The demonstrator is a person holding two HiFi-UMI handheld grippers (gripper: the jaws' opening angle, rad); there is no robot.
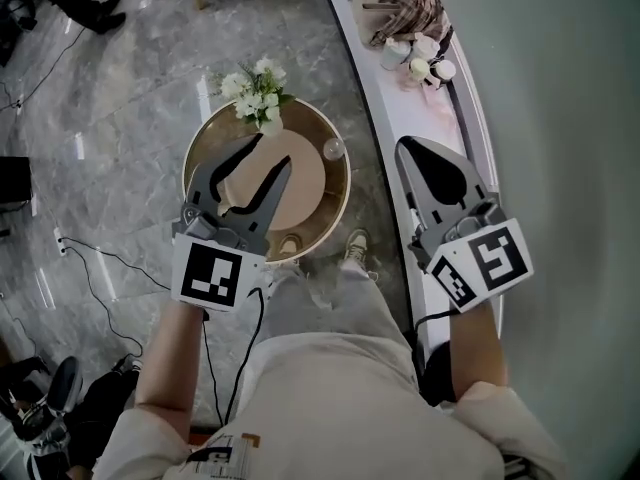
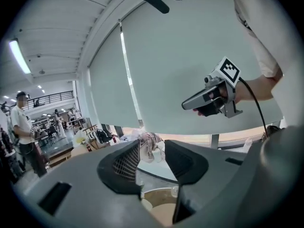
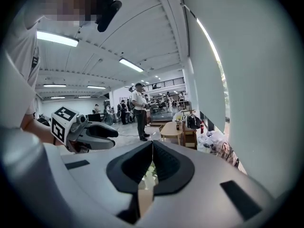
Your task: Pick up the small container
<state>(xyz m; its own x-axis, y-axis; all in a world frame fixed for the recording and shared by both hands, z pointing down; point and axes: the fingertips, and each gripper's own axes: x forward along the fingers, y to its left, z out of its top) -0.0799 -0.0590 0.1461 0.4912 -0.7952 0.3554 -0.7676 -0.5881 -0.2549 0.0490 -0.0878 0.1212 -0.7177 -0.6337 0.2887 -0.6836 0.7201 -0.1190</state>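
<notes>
Small container (image 1: pixel 333 149): looks like the little clear round piece on the right rim of the round table (image 1: pixel 200 153), just above centre of the head view. It also shows low centre in the left gripper view (image 2: pixel 175 190), below the jaws. Too small to give more detail.

Progress: nothing is picked up yet, and the container sits on the table, untouched. The left gripper (image 1: pixel 274 149) hangs over the tabletop left of centre with its jaws apart and nothing between them (image 2: pixel 152 148). Its tips are near the container but clear of it. The right gripper (image 1: pixel 408 148) is right of centre over the white ledge (image 1: pixel 375 88), with its jaws closed on nothing (image 3: pixel 152 144). What's left, by my read: line up on the container, close on it, lift.

Surface: round table with a pale wood top and a white flower bunch (image 1: pixel 255 90) at its far edge.

Room: grey marble floor (image 1: pixel 120 118) fills the left half, with cables (image 1: pixel 100 268) at lower left. The ledge runs up the frame to a plaid bundle (image 1: pixel 405 6) at top right. A grey blind (image 1: pixel 560 88) fills the right side. The gripper views show an open hall with people standing far off.
</notes>
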